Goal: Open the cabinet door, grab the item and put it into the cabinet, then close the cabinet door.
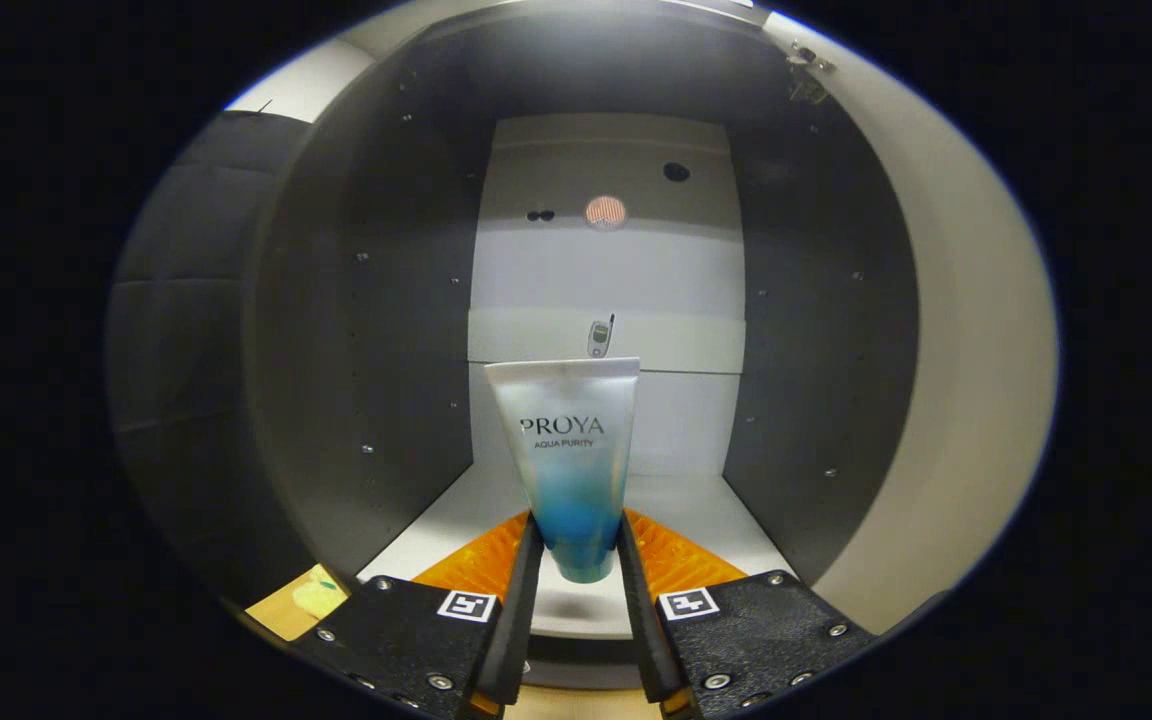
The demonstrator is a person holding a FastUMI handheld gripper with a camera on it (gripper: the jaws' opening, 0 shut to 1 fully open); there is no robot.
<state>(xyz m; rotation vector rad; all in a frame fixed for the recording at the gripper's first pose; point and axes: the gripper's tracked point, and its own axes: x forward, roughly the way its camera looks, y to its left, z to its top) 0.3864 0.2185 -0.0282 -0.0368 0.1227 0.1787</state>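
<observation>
I have the gripper (pixel 581 545) pointed straight into the open cabinet (pixel 416 300), and its fingers (pixel 526 580) are closed down on the tube (pixel 571 450), one pressing on each side of the lower, blue end. The tube stands upright between them, cap end down and the wide, flat crimped end up, its frosted upper half rising well above the fingertips. From what I see, the bottom of the tube hangs a little above the front lip of the cabinet floor (pixel 706 500), with a soft shadow under it, so it is held and not set down.

The cabinet's inside walls are dark grey and dotted with small shelf-pin holes, and its back panel (pixel 606 270) is pale, with a couple of dark holes and a small round reddish mark high up. Just over the top edge of the tube, against the back panel, I make out a small object like a toy phone (pixel 599 337); I cannot tell what it rests on. The door (pixel 976 330) is swung open on the right, hinge hardware showing near its top.
</observation>
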